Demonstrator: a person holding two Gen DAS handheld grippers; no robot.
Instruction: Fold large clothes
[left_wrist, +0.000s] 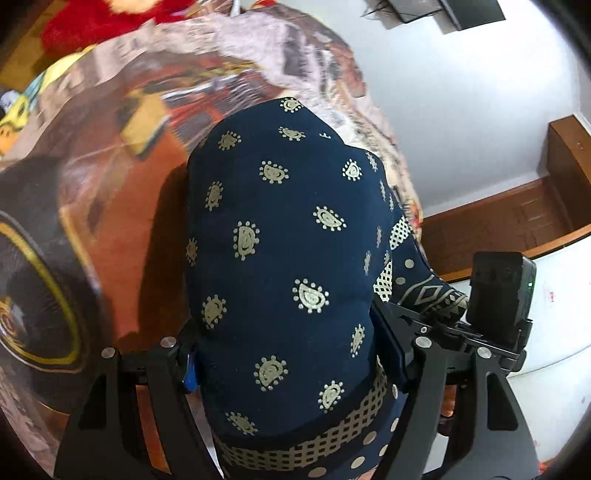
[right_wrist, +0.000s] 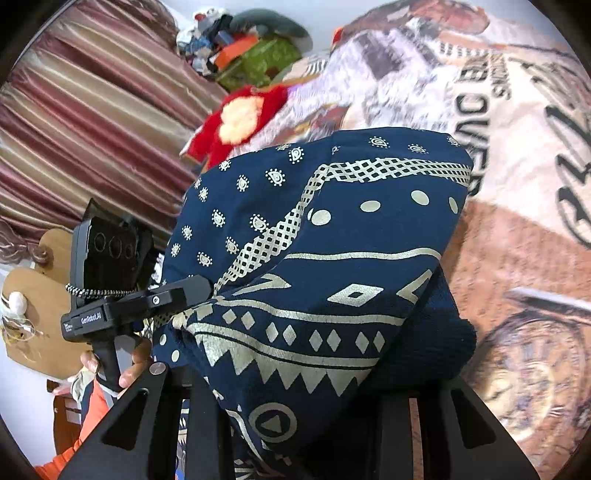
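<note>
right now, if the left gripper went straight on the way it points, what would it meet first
Probably the navy gold-printed cloth bunched between the left gripper fingers; beyond it lies the orange printed bedspread, though depth is unclear.

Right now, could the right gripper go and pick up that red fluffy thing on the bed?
Probably not yet. The right gripper has its jaws filled by the folded navy garment, which also blocks the way toward the red plush; it would need to set the garment down first.

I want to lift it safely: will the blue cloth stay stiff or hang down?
Likely floppy: the blue cloth bulges and drapes over both claws. Probably light, since its folds sag softly. It may slip a little, as loose layers bunch by the right claw.
</note>
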